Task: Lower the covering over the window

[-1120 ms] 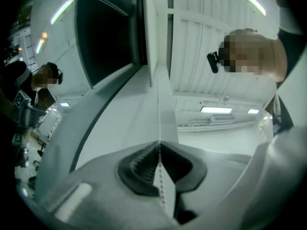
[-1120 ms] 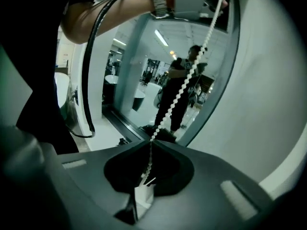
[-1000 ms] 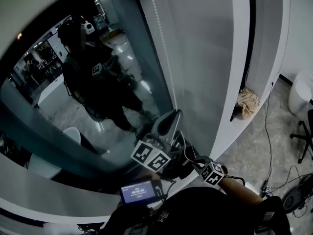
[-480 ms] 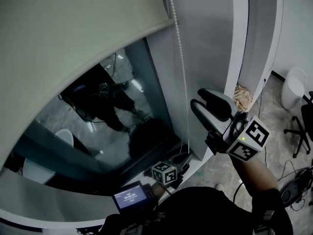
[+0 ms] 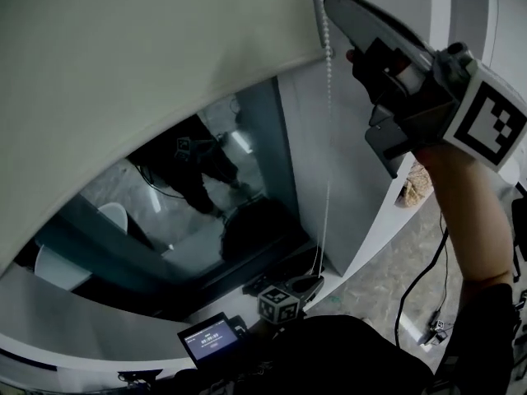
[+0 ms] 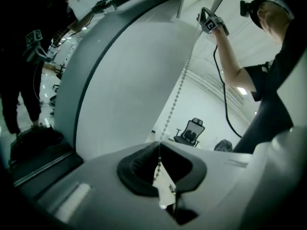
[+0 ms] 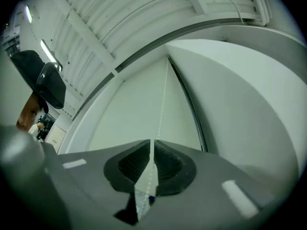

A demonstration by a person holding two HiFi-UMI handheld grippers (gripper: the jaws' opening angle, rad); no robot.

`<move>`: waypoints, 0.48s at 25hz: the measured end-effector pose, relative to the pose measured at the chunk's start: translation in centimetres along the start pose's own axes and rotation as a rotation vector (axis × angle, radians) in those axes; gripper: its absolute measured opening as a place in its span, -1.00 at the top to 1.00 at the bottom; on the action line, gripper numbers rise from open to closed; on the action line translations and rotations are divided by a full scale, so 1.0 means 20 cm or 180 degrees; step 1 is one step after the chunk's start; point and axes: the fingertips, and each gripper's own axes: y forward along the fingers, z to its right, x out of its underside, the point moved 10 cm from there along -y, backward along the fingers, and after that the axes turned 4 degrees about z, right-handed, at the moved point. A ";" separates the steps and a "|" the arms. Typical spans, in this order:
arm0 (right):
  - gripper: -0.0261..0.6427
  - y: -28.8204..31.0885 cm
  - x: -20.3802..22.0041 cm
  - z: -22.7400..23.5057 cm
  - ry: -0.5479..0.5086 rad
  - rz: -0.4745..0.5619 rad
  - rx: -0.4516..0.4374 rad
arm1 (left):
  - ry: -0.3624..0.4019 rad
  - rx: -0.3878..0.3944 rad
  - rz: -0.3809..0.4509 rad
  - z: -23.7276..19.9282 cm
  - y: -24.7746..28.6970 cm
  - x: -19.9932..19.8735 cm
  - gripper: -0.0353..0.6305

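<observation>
A pale roller blind (image 5: 148,81) covers the upper part of the dark window glass (image 5: 206,212). Its white bead chain (image 5: 329,138) hangs down the right side of the window. My right gripper (image 5: 346,23) is raised high by the chain near the blind's edge. In the right gripper view its jaws (image 7: 151,145) have just been closing and are shut on the chain (image 7: 160,109). My left gripper (image 5: 309,285) sits low by the sill. In the left gripper view it (image 6: 159,147) is shut on the chain (image 6: 178,87), which runs up toward the right gripper (image 6: 211,24).
A white window post (image 5: 370,212) stands right of the chain, with a crumpled cloth (image 5: 416,183) on a ledge behind it. Cables (image 5: 420,295) trail on the floor at right. A small lit screen (image 5: 210,337) is at the bottom. The glass reflects a person.
My right gripper has risen from beside the sill to the top of the chain, opening on the way and closing again. My left gripper has dropped to the sill. The blind's lower edge stands lower.
</observation>
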 end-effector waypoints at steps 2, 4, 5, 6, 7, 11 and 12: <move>0.93 0.02 -0.02 0.03 -0.0066 -0.0023 -0.0026 | 0.0020 -0.0013 -0.0010 -0.01 -0.01 0.01 0.86; 0.87 0.03 -0.02 0.04 -0.0092 -0.0066 -0.0027 | 0.0119 0.0019 -0.0038 -0.01 0.00 0.03 0.86; 0.65 0.03 -0.02 0.03 -0.0077 -0.0087 -0.0015 | 0.0152 0.0038 -0.0060 0.01 0.01 0.04 0.86; 0.51 0.04 -0.02 0.02 -0.0034 -0.0100 0.0005 | 0.0166 0.0058 -0.0079 0.02 0.02 0.04 0.86; 0.51 0.04 -0.01 0.03 0.0043 -0.0099 0.0029 | 0.0172 0.0075 -0.0092 0.03 0.02 0.05 0.86; 0.89 0.02 0.01 0.05 0.0252 0.0019 0.0039 | 0.0180 0.0096 -0.0121 0.01 0.05 0.09 0.86; 0.88 0.03 0.01 0.03 0.0187 0.0059 0.0017 | 0.0180 0.0100 -0.0113 0.00 0.04 0.08 0.86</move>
